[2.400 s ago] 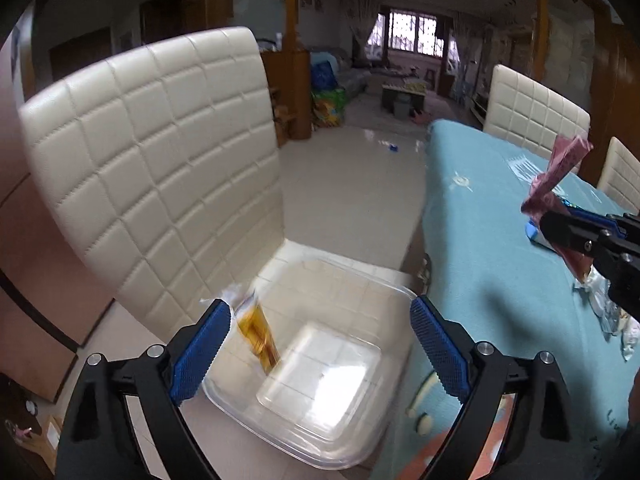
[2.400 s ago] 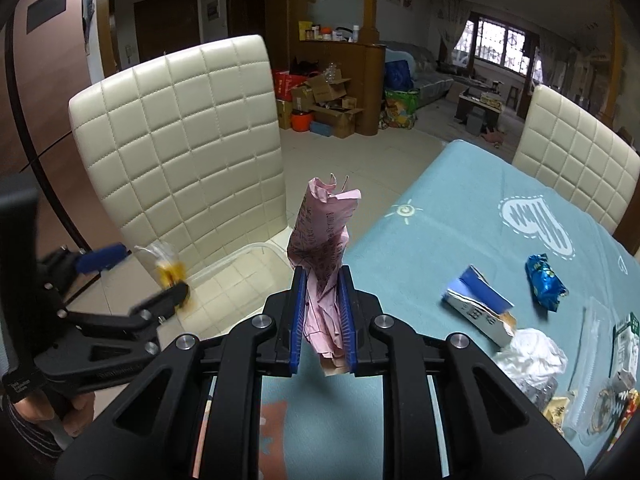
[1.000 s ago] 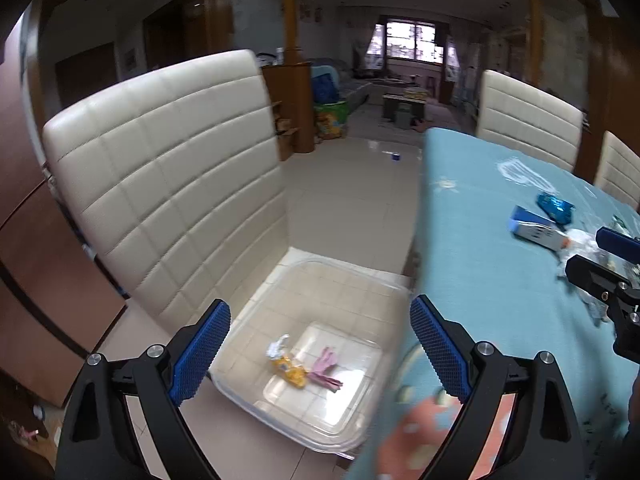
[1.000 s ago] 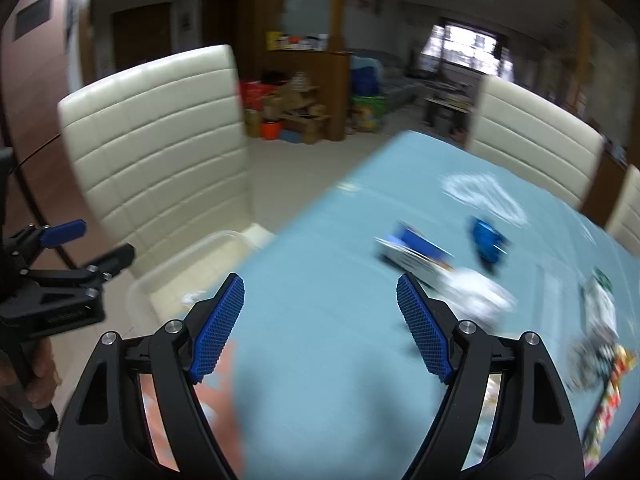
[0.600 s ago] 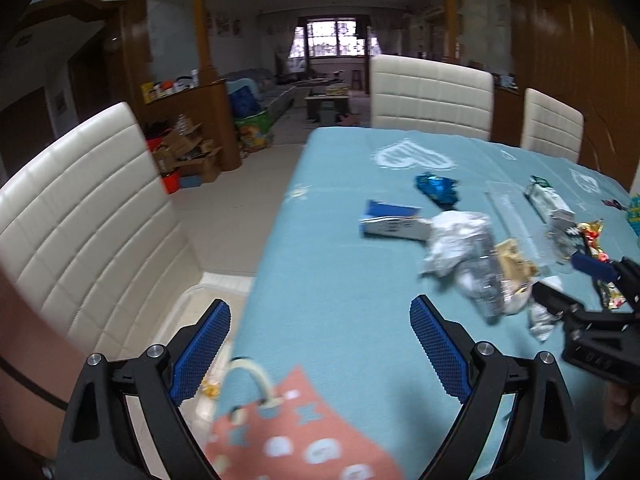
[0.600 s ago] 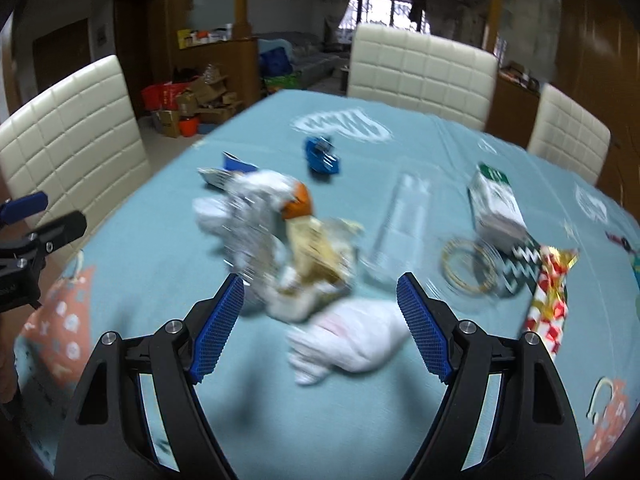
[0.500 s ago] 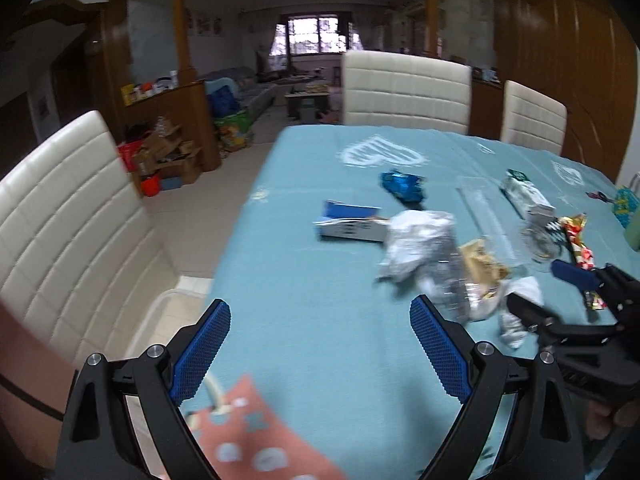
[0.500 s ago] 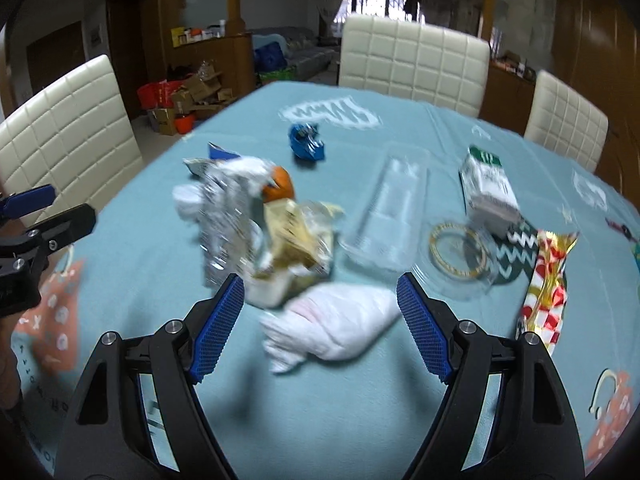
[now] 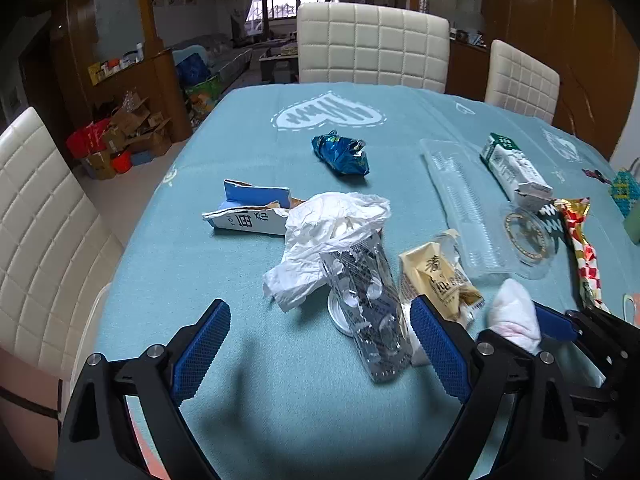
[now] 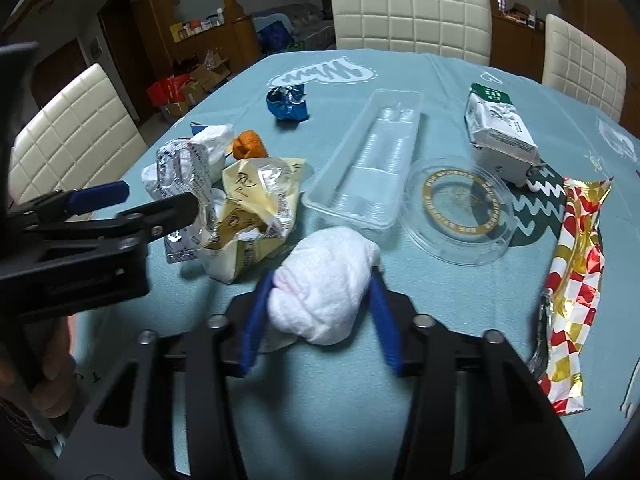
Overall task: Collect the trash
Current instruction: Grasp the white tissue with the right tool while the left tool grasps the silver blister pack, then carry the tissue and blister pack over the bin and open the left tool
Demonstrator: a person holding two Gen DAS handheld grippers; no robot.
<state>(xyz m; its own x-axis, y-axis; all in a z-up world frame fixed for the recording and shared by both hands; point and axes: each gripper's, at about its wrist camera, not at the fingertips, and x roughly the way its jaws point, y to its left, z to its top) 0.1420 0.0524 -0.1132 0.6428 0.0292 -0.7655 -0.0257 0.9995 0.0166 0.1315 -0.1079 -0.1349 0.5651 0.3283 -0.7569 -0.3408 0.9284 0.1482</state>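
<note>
Trash lies scattered on the worktop (image 10: 440, 320). Right tongs (image 10: 320, 312) sit low, part-closed around a white wad (image 10: 320, 288), pads at both its sides, likely to lift it. Left tongs (image 9: 316, 344) hang wide and empty above a foil pack (image 9: 368, 308), seemingly lining up.

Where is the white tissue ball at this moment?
In the right wrist view the tissue ball lies on the table, low and central, between the fingers of the right tool, just right of the yellow wrapper.
</note>
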